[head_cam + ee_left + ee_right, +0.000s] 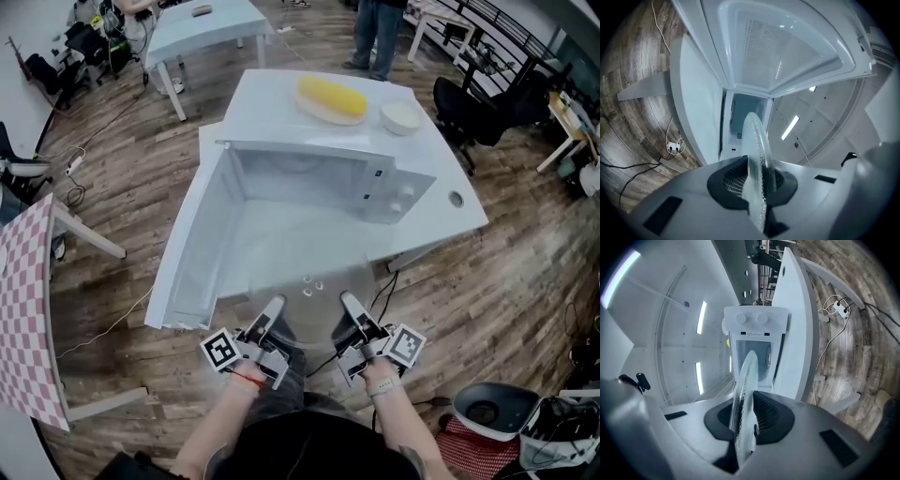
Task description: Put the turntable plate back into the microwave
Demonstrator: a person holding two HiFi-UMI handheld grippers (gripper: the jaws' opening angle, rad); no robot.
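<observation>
1. Microwave: tilt going in and you knock glass on its lip.
2. Door, open at 9 o'clock: drifting left clips it.
3. Plate, held at the mouth's 6 o'clock: slick, may slip.
4. Left gripper and right gripper each clamp its near rim; uneven hands twist it.

The microwave sat on the table, its door swung out to the left. Right in front of its mouth the turntable plate hung between the left gripper and right gripper, each clamped on its near rim. Behind the microwave, on the same table, lay a dish of food, with a bowl just to its right.
</observation>
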